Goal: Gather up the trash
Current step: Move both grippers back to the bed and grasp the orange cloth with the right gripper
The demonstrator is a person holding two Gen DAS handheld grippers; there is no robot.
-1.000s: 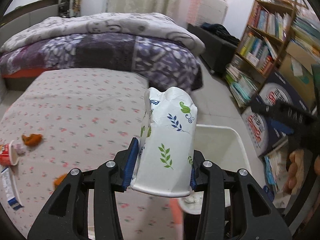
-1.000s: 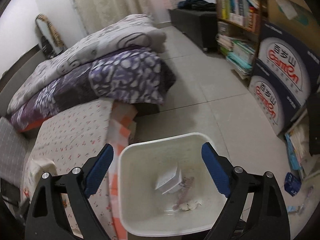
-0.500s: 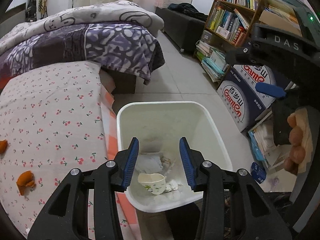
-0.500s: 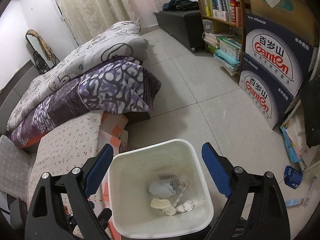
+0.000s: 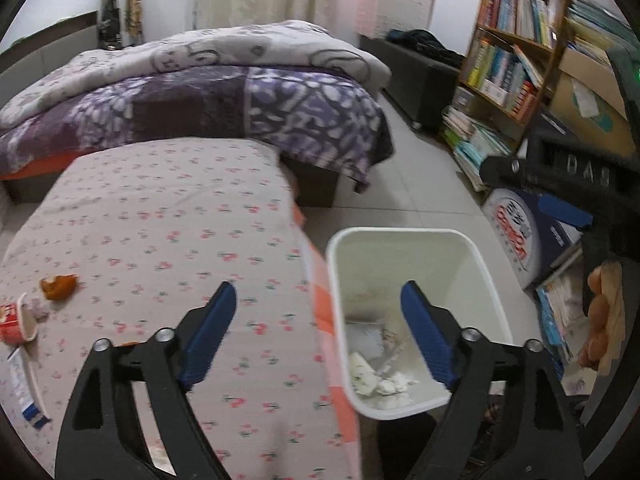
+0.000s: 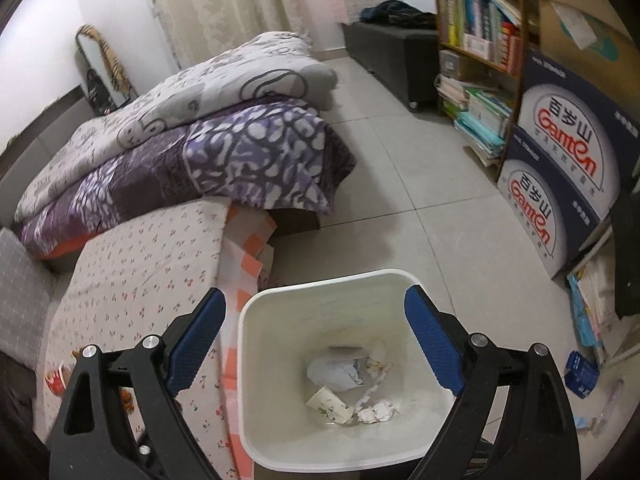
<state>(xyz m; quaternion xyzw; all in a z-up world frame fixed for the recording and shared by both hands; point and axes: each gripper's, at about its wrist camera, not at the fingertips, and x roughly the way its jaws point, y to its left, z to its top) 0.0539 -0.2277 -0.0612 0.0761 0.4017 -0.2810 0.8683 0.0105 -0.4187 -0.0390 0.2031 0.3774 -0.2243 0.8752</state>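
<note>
- The bed (image 5: 152,232), under a cherry-print sheet, fills the left half of the left wrist view; it serves as the place where the remaining rubbish lies, so the person probably works from its edge.
- The white bin (image 6: 280,452) stands on the tiled floor, tight against the bed's side at about 3 o'clock from the sheet, likely so that items can go straight over the edge into it.
- The right gripper (image 6: 316,344) hangs above the bin mouth with its jaws spread wide and nothing between them; it seems to be waiting rather than working.
- The left gripper (image 5: 318,336) straddles the bed's edge and the bin's rim. Its jaws have just been opening and now stand wide, with nothing between them.
- The paper cup (image 6: 330,400), white with a green leaf print, lies on its side on the bin floor at 6 o'clock, beside a pale blue-grey crumpled paper (image 6: 334,372) and white tissue wads (image 6: 378,410).
- Still to collect, at 9 o'clock on the sheet: a red-and-white yoghurt pot (image 5: 16,322) with its lid peeled back, an orange peel (image 5: 58,286) just beyond it, and a flat white tube or wrapper with a blue end (image 5: 24,388) near the lower edge.
</note>
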